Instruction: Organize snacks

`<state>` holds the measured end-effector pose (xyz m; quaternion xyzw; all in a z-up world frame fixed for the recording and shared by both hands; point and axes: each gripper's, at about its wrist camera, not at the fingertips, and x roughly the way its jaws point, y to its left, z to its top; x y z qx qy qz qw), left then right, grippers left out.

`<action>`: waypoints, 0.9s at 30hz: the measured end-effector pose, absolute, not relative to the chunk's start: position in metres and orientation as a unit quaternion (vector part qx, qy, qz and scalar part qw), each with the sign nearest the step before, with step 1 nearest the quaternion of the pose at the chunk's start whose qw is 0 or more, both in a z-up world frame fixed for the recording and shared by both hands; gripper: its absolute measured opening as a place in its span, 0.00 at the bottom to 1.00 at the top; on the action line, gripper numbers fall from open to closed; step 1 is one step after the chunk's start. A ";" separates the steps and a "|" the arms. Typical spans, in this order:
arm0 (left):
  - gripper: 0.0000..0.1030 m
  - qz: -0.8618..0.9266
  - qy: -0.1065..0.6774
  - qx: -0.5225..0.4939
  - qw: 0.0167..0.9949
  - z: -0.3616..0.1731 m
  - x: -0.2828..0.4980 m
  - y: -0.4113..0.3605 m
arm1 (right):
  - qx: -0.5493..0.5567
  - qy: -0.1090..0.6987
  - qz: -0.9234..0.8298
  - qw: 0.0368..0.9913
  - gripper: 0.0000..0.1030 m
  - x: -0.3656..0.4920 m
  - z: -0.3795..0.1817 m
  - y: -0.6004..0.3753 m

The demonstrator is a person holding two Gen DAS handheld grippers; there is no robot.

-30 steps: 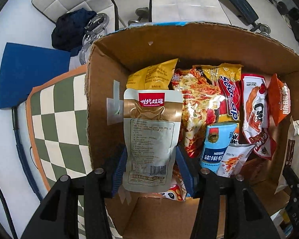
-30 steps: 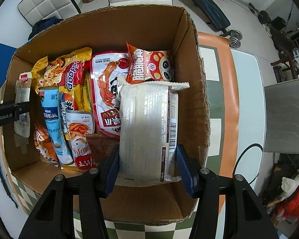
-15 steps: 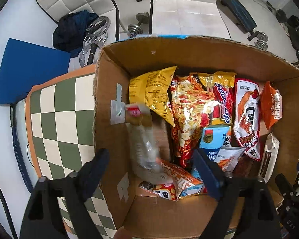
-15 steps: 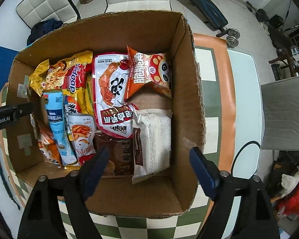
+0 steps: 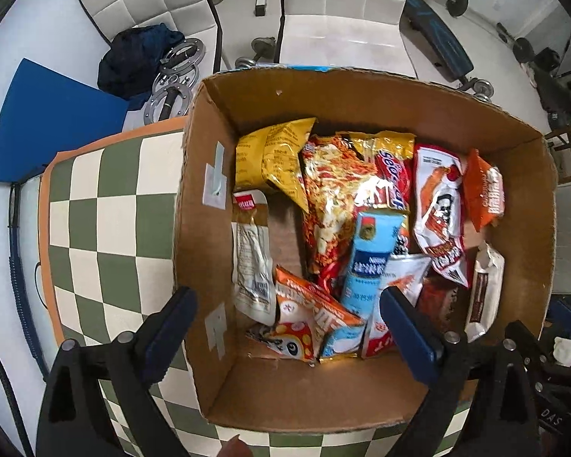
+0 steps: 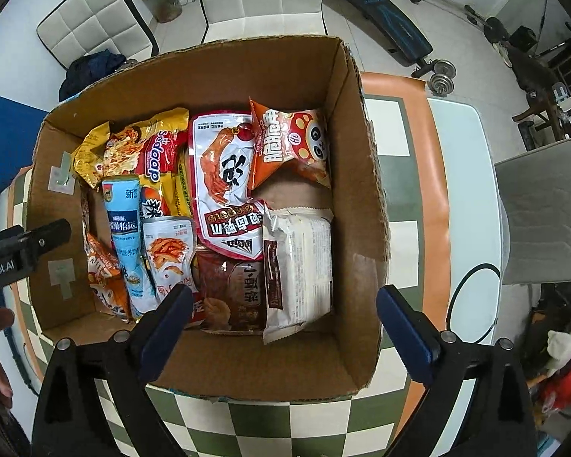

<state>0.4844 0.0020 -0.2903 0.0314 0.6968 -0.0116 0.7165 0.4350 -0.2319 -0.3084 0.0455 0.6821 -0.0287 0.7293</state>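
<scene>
A cardboard box (image 5: 361, 400) (image 6: 358, 175) stands on the checkered table and holds several snack packs. A tan and clear pouch (image 5: 249, 259) leans against the box's left inner wall. A white wrapped pack (image 6: 304, 266) (image 5: 483, 289) lies at the box's right side. Between them lie a blue Nestle pack (image 5: 373, 259) (image 6: 123, 228), a red and white crab pack (image 6: 224, 175) and an orange panda bag (image 6: 293, 144). My left gripper (image 5: 285, 327) is open and empty above the box's near left corner. My right gripper (image 6: 283, 327) is open and empty above the box's near edge.
The green and white checkered mat (image 5: 95, 221) (image 6: 266, 426) with an orange border covers the table. White chairs (image 5: 342, 19) stand beyond the box. A blue mat (image 5: 49, 122) and weight plates (image 5: 175, 76) lie on the floor at left. A grey chair (image 6: 544, 209) is at right.
Both grippers opened and pulled back upward. The tan pouch dropped against the box's left wall. The white wrapped pack dropped into the box's right side.
</scene>
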 end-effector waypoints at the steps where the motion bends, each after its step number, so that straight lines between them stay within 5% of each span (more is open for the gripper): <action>1: 0.96 -0.012 0.695 0.031 0.719 -0.289 0.482 0.002 | 0.045 0.681 -0.028 0.731 0.96 0.433 -0.307 -0.231; 12: 1.00 -0.009 0.631 0.028 0.775 -0.248 0.437 -0.002 | 0.037 0.652 -0.019 0.757 0.98 0.399 -0.281 -0.230; 27: 1.00 -0.019 0.517 -0.004 0.856 -0.141 0.321 -0.005 | 0.057 0.546 -0.012 0.836 0.98 0.289 -0.177 -0.242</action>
